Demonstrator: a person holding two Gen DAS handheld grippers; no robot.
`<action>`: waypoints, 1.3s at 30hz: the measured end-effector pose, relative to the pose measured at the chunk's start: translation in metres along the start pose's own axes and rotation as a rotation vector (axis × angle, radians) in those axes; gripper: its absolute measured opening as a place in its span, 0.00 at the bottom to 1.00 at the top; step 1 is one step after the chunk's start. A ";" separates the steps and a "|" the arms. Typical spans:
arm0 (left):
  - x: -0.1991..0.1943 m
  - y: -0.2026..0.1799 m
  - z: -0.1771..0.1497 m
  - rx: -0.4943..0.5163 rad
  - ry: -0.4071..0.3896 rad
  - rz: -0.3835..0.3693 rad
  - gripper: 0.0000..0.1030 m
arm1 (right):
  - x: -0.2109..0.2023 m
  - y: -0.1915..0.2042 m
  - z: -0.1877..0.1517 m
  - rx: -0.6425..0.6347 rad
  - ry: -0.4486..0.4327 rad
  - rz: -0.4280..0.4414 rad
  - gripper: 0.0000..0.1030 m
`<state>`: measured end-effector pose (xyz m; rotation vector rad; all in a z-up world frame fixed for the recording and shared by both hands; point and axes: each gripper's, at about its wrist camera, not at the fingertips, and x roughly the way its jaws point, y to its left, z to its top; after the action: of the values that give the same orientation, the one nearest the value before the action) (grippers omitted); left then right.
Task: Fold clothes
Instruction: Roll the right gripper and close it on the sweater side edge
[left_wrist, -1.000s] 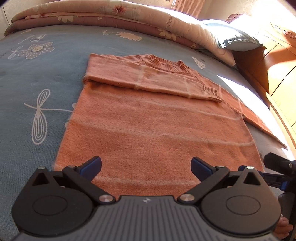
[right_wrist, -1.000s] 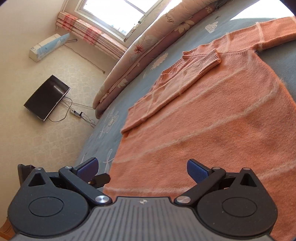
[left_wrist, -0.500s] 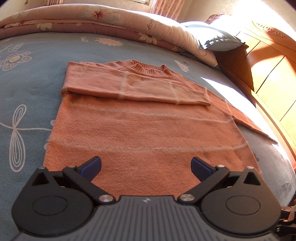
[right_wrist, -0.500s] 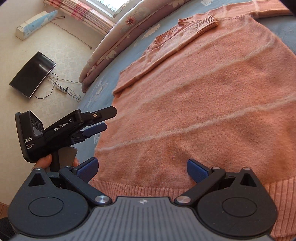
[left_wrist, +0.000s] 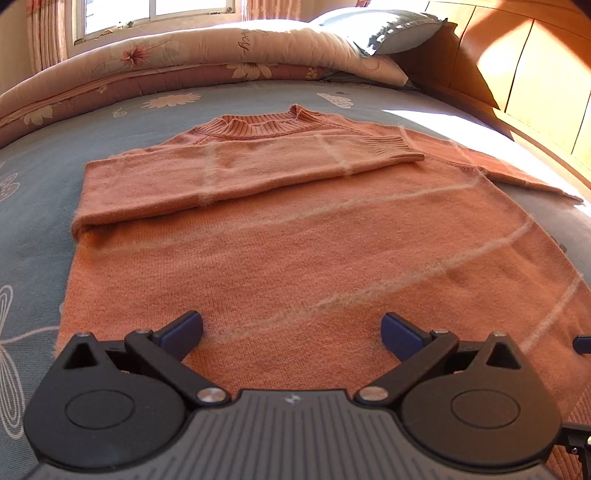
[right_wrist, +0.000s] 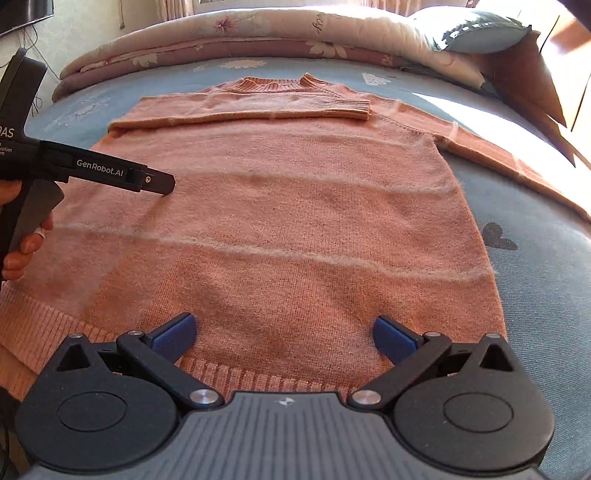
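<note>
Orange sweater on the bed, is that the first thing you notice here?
Yes: the orange sweater lies flat in the middle of the blue flowered bed, with one sleeve folded across its chest. Both grippers, right and left, hover open over its hem.

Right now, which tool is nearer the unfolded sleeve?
Right. The right tool hovers open over the sweater's hem on the side where the unfolded sleeve stretches out. The left tool hovers over the sweater's opposite side, across the body from it.
</note>
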<state>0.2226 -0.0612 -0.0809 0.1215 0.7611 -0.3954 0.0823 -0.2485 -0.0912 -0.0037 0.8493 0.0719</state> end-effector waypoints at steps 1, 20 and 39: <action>0.000 0.000 0.000 0.001 -0.003 0.000 0.99 | 0.000 -0.002 0.000 0.018 -0.001 0.001 1.00; 0.003 0.000 -0.009 0.000 -0.081 -0.007 0.99 | -0.029 -0.279 0.046 0.975 -0.347 0.076 0.80; 0.004 0.002 -0.010 0.003 -0.088 -0.006 0.99 | 0.070 -0.409 0.036 1.456 -0.469 -0.050 0.40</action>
<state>0.2192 -0.0576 -0.0908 0.1036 0.6745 -0.4052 0.1813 -0.6508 -0.1303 1.3059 0.2775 -0.5828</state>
